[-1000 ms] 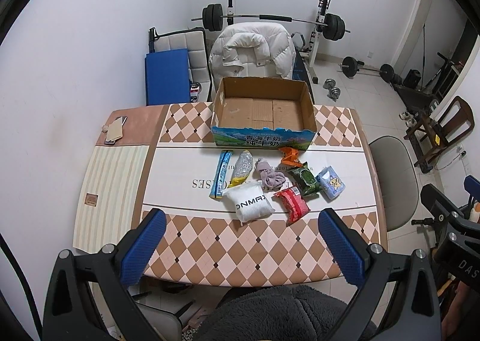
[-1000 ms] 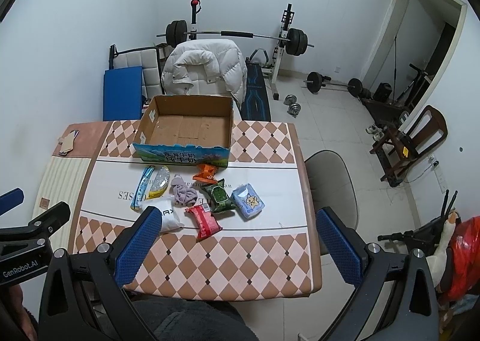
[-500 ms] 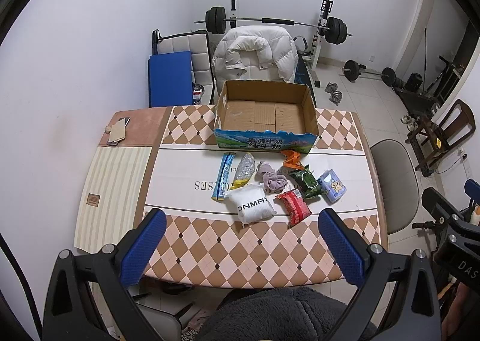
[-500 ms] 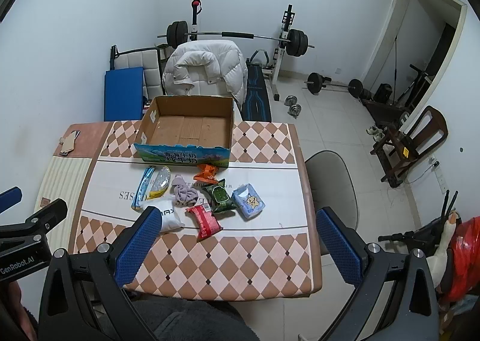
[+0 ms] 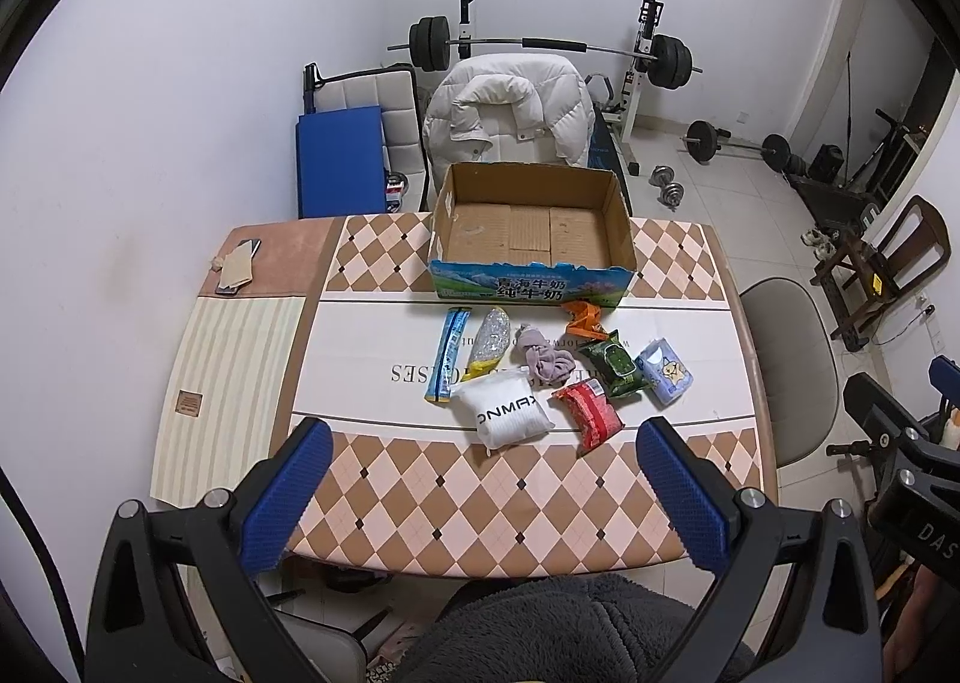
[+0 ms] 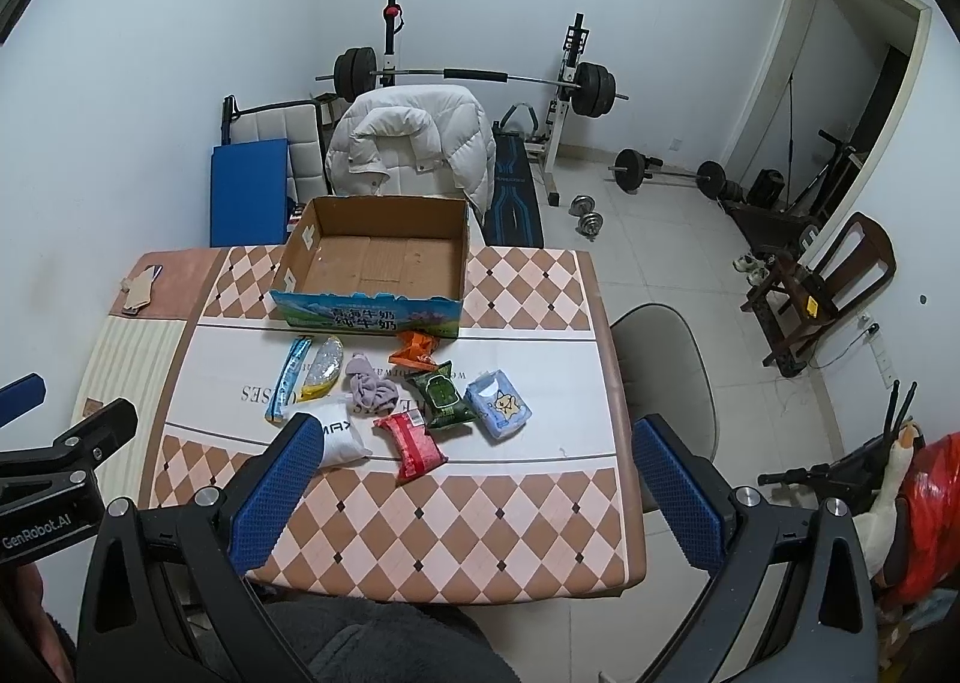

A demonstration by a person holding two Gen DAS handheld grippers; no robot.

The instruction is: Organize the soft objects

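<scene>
An empty cardboard box stands at the table's far side. In front of it lie several soft items: a white pouch, a red packet, a green wipes pack, a light blue tissue pack, a grey cloth, an orange packet, a clear bag and a long blue packet. My left gripper and right gripper are open and empty, high above the table's near edge.
The table has a checked cloth. A phone and card lie at its far left corner. A chair with a white jacket stands behind the box, a grey chair at the right. Gym equipment fills the back.
Both grippers have drifted slightly nearer the table; the view has shifted a little. Nothing on the table has moved. Both stay open.
</scene>
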